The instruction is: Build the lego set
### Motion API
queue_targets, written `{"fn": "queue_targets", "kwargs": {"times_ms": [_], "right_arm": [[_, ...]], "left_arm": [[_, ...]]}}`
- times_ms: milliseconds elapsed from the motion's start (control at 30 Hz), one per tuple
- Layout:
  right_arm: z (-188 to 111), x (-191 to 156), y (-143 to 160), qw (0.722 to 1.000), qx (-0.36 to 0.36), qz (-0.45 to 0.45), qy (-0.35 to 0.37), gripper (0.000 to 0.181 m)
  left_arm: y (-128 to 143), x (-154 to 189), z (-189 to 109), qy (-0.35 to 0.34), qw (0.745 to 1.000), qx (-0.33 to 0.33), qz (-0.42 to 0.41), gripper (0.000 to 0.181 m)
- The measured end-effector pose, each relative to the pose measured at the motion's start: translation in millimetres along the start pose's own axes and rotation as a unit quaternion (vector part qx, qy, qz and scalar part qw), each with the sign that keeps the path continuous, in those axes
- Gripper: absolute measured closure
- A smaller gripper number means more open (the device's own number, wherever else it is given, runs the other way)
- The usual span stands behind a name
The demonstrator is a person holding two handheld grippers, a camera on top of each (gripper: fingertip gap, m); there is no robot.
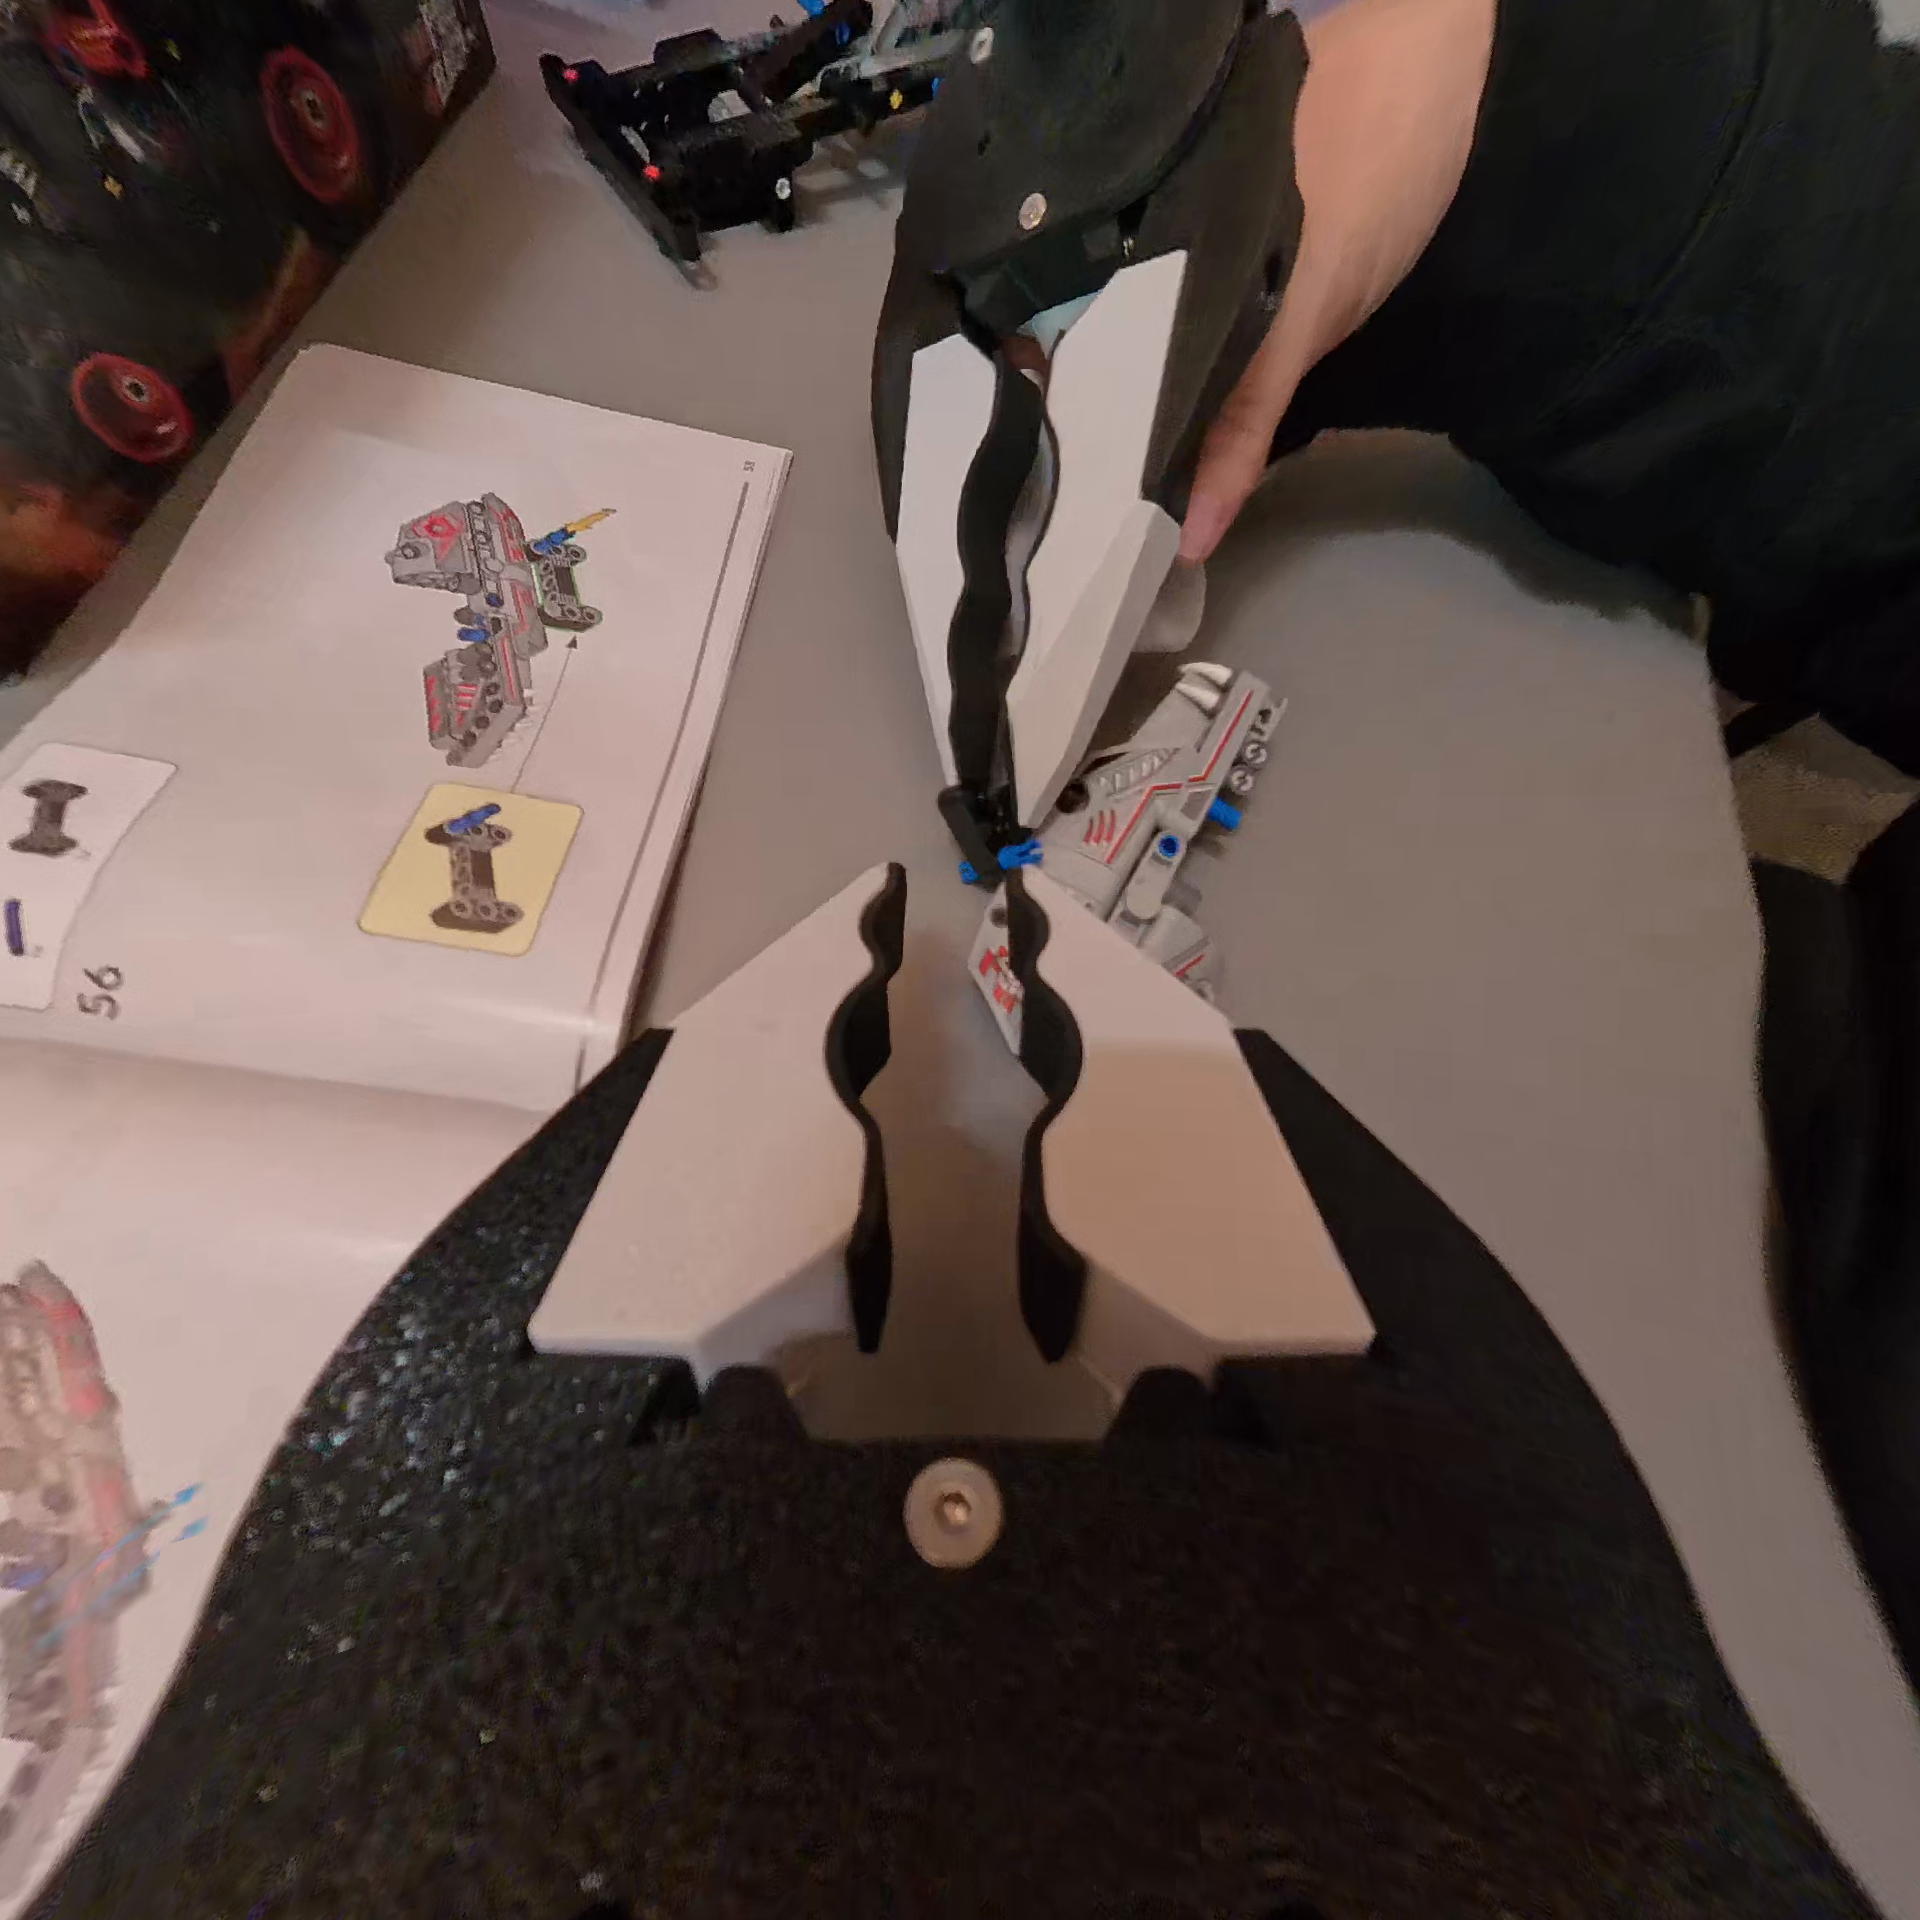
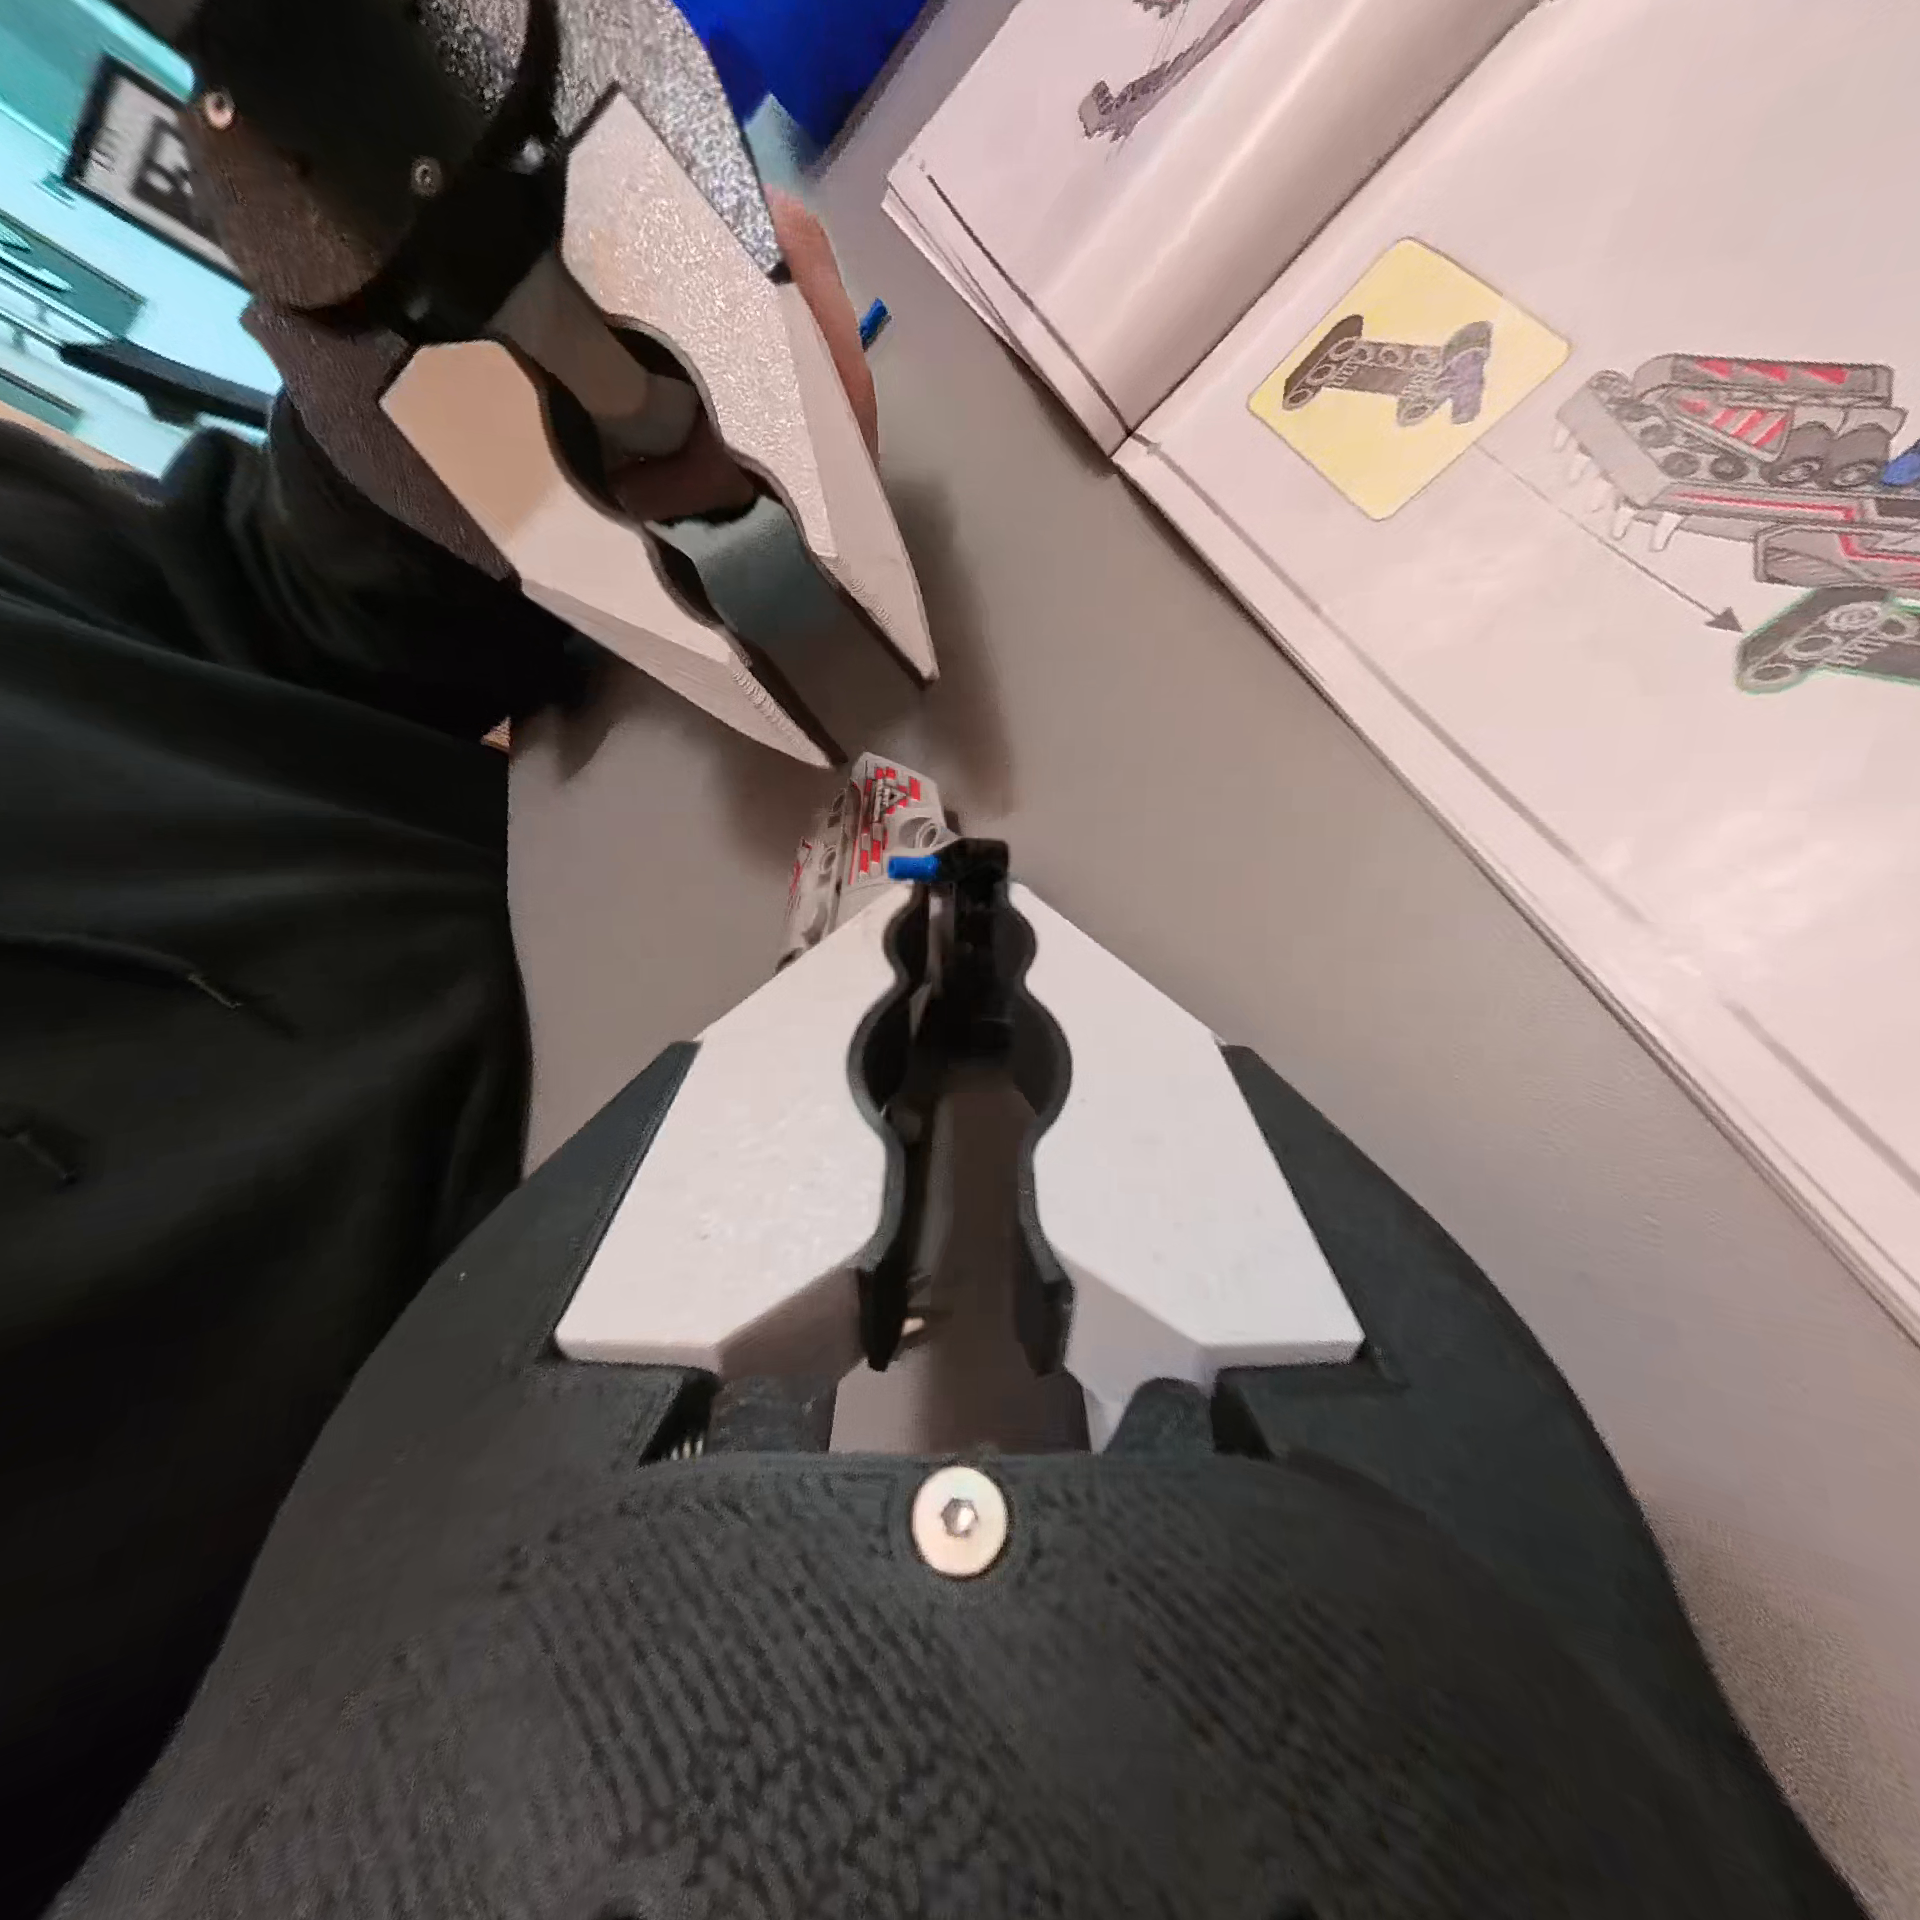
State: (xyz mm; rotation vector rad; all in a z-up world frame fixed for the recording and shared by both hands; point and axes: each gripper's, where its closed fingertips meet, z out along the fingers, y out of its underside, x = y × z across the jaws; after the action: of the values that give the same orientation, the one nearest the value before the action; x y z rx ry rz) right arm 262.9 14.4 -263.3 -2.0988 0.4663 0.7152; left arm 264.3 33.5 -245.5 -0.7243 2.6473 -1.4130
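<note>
On the table [image 1: 1455, 727]:
Left gripper [image 1: 961, 883]: jaws apart, empty, tips near the grey model [image 1: 1164, 821].
Right gripper [image 2: 961, 883]: jaws clamped on a black piece [image 2: 971, 868] with blue pin [image 2: 912, 868], just above the model.
Booklet [image 1: 416, 675]: open beside them.

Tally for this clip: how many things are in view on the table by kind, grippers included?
Grippers: 2, left gripper open, right gripper shut on the black piece with a blue pin
Grey and red assemblies: 1
Black frame assemblies: 1
Instruction booklets: 1
Set boxes: 1
Total: 7
</note>
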Motion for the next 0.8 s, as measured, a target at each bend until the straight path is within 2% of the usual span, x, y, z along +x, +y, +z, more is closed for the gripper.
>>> {"fn": "queue_targets", "kwargs": {"times_ms": [33,100,200,300,400,567,700,800], "right_arm": [[0.0,-0.3,-1.3,1.0,0.004,0.003,-0.009,0.174],[-1.4,-0.8,-4.9,1.0,0.014,0.001,-0.02,0.17],[-12.3,7.1,-7.0,1.0,0.018,-0.009,0.007,0.148],[-31.2,17.3,-3.5,0.998,0.021,-0.028,0.051,0.149],[-40.5,11.8,7.4,0.996,0.01,-0.068,0.056,0.161],[-38.0,21.9,20.9,0.992,-0.014,-0.091,0.087,0.164],[-42.7,23.8,21.7,0.99,-0.008,-0.097,0.099,0.158],[-47.1,26.4,16.6,0.988,0.01,-0.099,0.116,0.157]], "left_arm": [[-0.8,-0.5,2.0,-0.003,1.0,-0.009,0.017,0.165],[-3.4,-3.5,5.8,-0.014,0.998,-0.026,0.059,0.164],[-8.2,-2.4,10.3,-0.011,0.988,-0.054,0.147,0.166],[-10.1,-5.0,15.1,-0.002,0.973,-0.09,0.212,0.167],[-12.5,-1.9,20.0,0.037,0.957,-0.115,0.264,0.167],[-6.7,0.0,35.4,0.095,0.934,-0.183,0.292,0.166],[1.7,-0.2,47.9,0.103,0.92,-0.224,0.306,0.174],[3.7,1.2,49.0,0.103,0.926,-0.229,0.282,0.176]]}}
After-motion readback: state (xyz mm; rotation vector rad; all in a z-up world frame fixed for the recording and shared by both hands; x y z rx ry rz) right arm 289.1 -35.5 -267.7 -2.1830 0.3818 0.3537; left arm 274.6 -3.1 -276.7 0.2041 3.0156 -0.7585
